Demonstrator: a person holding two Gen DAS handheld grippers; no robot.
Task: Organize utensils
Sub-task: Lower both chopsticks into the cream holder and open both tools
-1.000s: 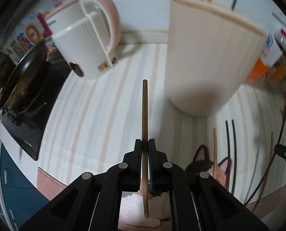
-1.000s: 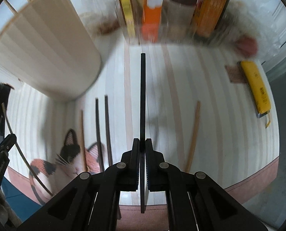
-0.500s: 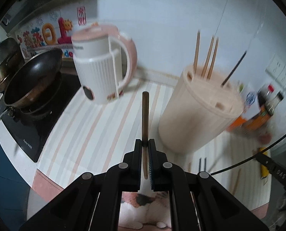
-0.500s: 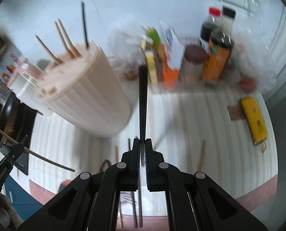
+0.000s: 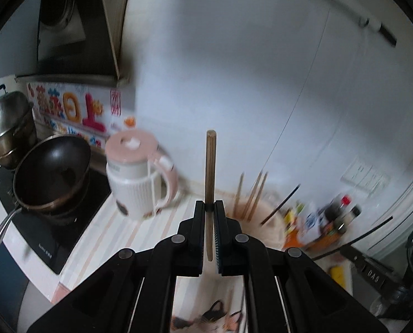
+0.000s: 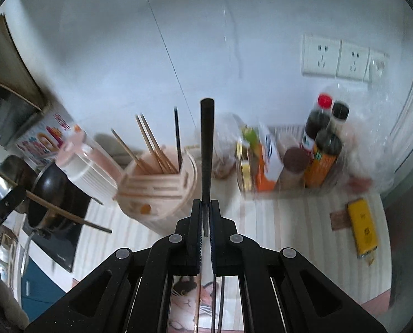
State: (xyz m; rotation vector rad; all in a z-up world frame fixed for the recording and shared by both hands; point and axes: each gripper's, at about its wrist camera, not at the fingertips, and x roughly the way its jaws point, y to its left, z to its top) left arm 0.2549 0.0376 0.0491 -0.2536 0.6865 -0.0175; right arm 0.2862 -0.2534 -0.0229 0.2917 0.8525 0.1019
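My left gripper (image 5: 209, 208) is shut on a wooden chopstick (image 5: 210, 163) that points up and forward. My right gripper (image 6: 205, 206) is shut on a black chopstick (image 6: 207, 144), held high above the counter. The beige chopstick holder (image 6: 162, 186) stands just left of the right gripper, with several wooden chopsticks and one black one in it. In the left wrist view the holder (image 5: 267, 216) is blurred, just right of the gripper. Loose chopsticks (image 6: 218, 305) lie on the cat-print mat below the right gripper. The left gripper with its wooden chopstick (image 6: 67, 216) shows at the left of the right wrist view.
A pink and white kettle (image 5: 139, 174) stands left of the holder. A black wok (image 5: 50, 172) and a steel pot (image 5: 9, 125) sit on the cooktop. Sauce bottles and boxes (image 6: 317, 149) crowd the back right. A yellow object (image 6: 363, 227) lies at the right.
Both grippers have risen and tilted upward with their chopsticks. The holder now sits lower in both views, and its open top shows in the right wrist view.
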